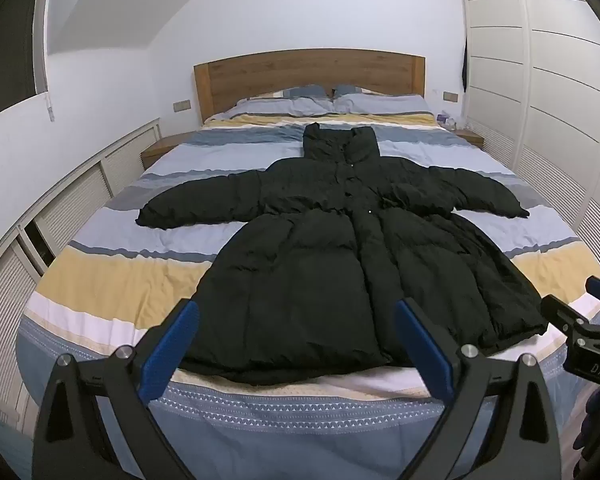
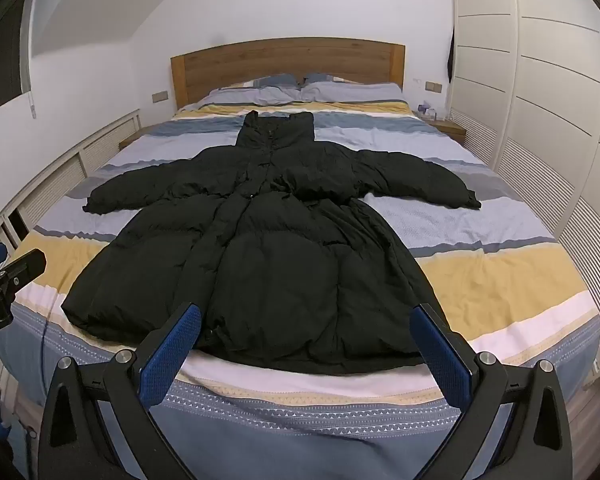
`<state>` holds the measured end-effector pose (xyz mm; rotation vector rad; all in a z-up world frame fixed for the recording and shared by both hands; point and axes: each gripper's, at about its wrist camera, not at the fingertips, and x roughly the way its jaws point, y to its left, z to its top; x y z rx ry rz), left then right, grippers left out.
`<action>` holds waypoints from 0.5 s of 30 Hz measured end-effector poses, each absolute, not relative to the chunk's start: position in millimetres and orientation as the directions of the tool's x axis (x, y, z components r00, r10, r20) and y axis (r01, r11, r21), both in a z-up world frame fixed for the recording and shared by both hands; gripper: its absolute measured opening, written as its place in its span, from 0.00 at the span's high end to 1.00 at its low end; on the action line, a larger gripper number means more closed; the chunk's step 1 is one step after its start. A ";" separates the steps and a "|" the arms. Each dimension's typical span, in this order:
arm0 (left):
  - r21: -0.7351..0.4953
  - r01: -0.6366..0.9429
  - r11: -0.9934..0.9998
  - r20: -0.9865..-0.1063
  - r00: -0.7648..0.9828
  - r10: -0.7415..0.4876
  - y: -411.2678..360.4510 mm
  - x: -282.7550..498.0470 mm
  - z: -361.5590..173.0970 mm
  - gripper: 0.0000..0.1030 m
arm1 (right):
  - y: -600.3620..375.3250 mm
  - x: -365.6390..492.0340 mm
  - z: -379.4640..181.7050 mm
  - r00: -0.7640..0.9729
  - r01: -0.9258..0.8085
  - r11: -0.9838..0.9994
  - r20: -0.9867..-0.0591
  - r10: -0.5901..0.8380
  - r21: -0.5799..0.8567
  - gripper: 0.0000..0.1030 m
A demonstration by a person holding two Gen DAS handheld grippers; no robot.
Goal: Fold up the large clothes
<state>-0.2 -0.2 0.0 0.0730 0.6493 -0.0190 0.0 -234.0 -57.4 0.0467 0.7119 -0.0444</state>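
A long black puffer coat (image 1: pixel 332 256) lies flat and face up on the bed, hood toward the headboard, both sleeves spread out sideways, hem at the foot end. It also shows in the right wrist view (image 2: pixel 268 264). My left gripper (image 1: pixel 296 320) is open and empty, held above the foot of the bed just short of the hem. My right gripper (image 2: pixel 306 324) is open and empty, also just short of the hem. Each gripper's body shows at the edge of the other's view.
The bed (image 1: pixel 112 280) has a striped blue, yellow and white cover and a wooden headboard (image 1: pixel 308 76) with two pillows. A white wardrobe (image 1: pixel 548 92) runs along the right. Low slatted white cabinets (image 1: pixel 72 208) run along the left. Small nightstands flank the bed.
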 end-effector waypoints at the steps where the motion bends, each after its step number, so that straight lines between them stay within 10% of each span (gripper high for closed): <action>1: 0.061 0.041 0.997 -0.606 0.795 0.005 -0.1 -0.3 -0.2 0.04 | -233.8 0.2 -57.5 0.755 0.057 0.998 -0.655 -0.026 0.025 0.01; 15: 0.057 0.041 0.998 -0.620 0.784 0.003 -4.8 -7.5 -9.2 0.04 | -235.4 0.9 -57.3 0.752 0.060 0.998 -0.658 -0.030 0.023 0.01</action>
